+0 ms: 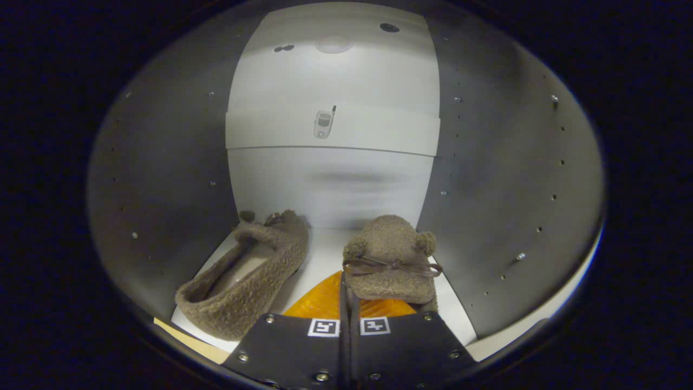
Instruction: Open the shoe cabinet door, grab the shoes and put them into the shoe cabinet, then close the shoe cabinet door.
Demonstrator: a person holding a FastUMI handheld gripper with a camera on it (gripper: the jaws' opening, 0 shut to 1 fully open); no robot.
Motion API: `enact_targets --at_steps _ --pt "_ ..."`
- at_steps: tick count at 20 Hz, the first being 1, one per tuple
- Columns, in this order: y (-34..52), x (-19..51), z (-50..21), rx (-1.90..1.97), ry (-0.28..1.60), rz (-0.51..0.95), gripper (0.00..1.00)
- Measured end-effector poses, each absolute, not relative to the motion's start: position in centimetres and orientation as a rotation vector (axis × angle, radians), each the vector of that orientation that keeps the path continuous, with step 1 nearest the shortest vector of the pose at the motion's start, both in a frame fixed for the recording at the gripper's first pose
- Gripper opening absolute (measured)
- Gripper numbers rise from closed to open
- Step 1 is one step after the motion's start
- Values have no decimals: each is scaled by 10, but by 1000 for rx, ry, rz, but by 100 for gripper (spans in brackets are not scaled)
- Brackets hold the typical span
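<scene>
I am looking into the open shoe cabinet (325, 252). A fuzzy brown shoe (249, 271) lies on the cabinet's white floor to the left of my fingers, its opening facing up. A second fuzzy brown shoe (391, 254), with a thin bow and small pom-poms, sits just ahead of my fingers on the right side of the floor, toe toward the back wall. My gripper (346, 287) is shut on this shoe's near rim, the fingers pressed close together. Whether the held shoe rests on the floor I cannot tell.
Dark side walls (173, 179) with rows of peg holes close in left and right. A pale back wall (330, 184) carries a shelf edge (330, 130) with a small fitting. A strip of white floor lies between the two shoes.
</scene>
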State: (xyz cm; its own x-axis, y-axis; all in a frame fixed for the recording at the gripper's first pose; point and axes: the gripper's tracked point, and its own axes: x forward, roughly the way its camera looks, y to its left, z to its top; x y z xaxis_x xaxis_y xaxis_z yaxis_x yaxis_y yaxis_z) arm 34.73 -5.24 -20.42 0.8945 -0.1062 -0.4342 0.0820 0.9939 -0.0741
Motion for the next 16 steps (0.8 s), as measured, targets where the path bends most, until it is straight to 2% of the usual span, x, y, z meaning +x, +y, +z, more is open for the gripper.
enact_targets --at_steps 7,12,16 --pt "-57 375 -222 -46 515 -99 0" --pt "-57 369 -223 -46 534 -112 0" --pt "-56 362 -224 -61 555 -130 17"
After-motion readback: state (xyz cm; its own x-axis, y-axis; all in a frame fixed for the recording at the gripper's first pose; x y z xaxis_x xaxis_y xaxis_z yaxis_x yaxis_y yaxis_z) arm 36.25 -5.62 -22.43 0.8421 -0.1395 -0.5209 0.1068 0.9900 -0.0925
